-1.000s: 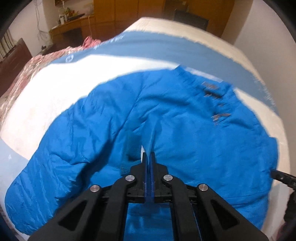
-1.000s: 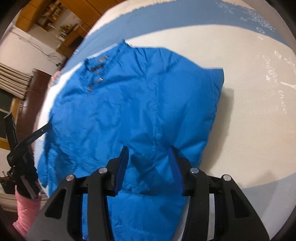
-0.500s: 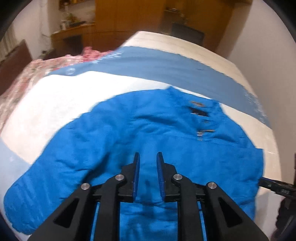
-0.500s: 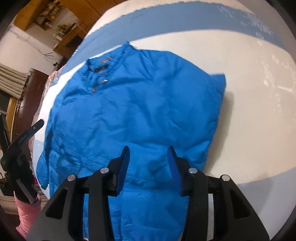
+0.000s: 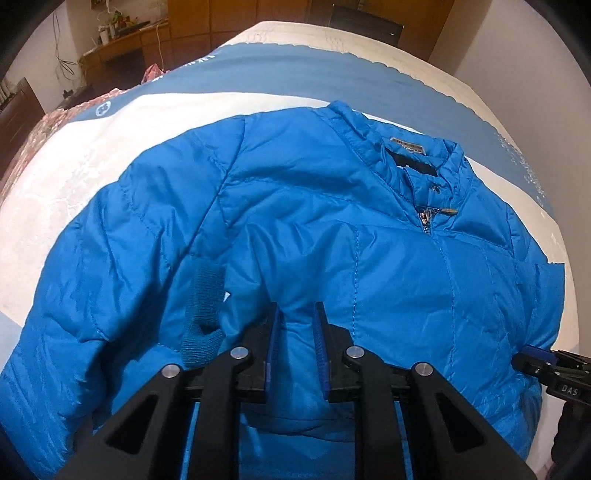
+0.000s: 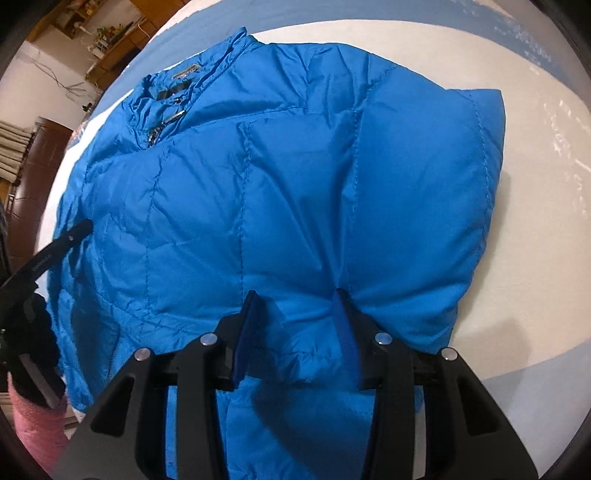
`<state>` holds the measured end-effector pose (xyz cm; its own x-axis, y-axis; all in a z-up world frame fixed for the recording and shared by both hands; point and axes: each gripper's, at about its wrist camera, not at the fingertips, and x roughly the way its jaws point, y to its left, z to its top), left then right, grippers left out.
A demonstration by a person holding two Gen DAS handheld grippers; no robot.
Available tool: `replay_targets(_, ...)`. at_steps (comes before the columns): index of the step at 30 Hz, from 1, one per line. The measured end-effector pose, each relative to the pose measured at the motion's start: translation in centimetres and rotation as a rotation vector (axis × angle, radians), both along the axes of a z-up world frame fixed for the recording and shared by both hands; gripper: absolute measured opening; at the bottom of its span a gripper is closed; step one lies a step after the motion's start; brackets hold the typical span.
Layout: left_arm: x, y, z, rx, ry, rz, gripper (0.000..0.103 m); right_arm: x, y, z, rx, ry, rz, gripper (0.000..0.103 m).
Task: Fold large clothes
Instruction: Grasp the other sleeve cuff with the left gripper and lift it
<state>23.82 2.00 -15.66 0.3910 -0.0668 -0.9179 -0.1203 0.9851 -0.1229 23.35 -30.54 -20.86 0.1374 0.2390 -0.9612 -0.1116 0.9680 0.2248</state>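
Note:
A bright blue puffer jacket (image 5: 332, 229) lies front up on the bed, collar and zipper (image 5: 424, 218) at the far side. It also fills the right wrist view (image 6: 295, 177). Its left sleeve is folded over the body, knit cuff (image 5: 201, 317) just left of my left gripper (image 5: 297, 314). That gripper is open, with jacket fabric lying loose between its fingers. My right gripper (image 6: 295, 302) is open wide over the lower hem at the jacket's right side. Each gripper shows at the edge of the other's view, the right one (image 5: 546, 365), the left one (image 6: 55, 247).
The bed (image 5: 74, 177) has a white and blue cover (image 5: 295, 66). A pink patterned cloth (image 5: 40, 125) lies at its left edge. Wooden furniture (image 5: 147, 33) and a wall stand beyond. White cover (image 6: 546, 184) lies to the jacket's right.
My left gripper was shut on the sleeve fabric a second ago; it has opened and let the sleeve lie on the jacket. Both grippers have come lower and closer to the jacket.

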Motion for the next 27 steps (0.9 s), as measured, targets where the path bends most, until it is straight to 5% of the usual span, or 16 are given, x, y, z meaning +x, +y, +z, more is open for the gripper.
replay_targets(3,-0.3,0.0,0.8,0.004,-0.005,-0.003,0.018,0.2,0.0,0.7,0.001,0.016,-0.016,0.045)
replay_targets(6,-2.0,1.9,3.5,-0.005,-0.045,0.036,0.020,-0.8,0.1,4.2,0.051,-0.063,-0.014,0.046)
replay_targets(8,-4.4,4.1,5.8,-0.032,-0.090,0.068,0.039,-1.9,0.4,6.4,0.064,-0.105,0.000,0.050)
replay_targets(12,-10.1,9.7,7.8,0.016,-0.110,0.162,0.046,-3.9,1.4,8.8,0.059,-0.142,0.036,0.052)
replay_targets(20,-25.4,25.7,5.4,0.188,0.070,0.583,0.052,-6.0,4.2,9.7,0.037,-0.129,0.094,0.053)
replay_targets(24,-31.3,31.2,3.6,0.138,0.139,0.750,0.053,-6.1,5.5,9.5,0.024,-0.120,0.107,0.053)
replay_targets(27,-33.6,33.0,2.1,-0.034,0.107,0.787,0.054,-6.1,6.2,9.4,0.017,-0.118,0.116,0.053)
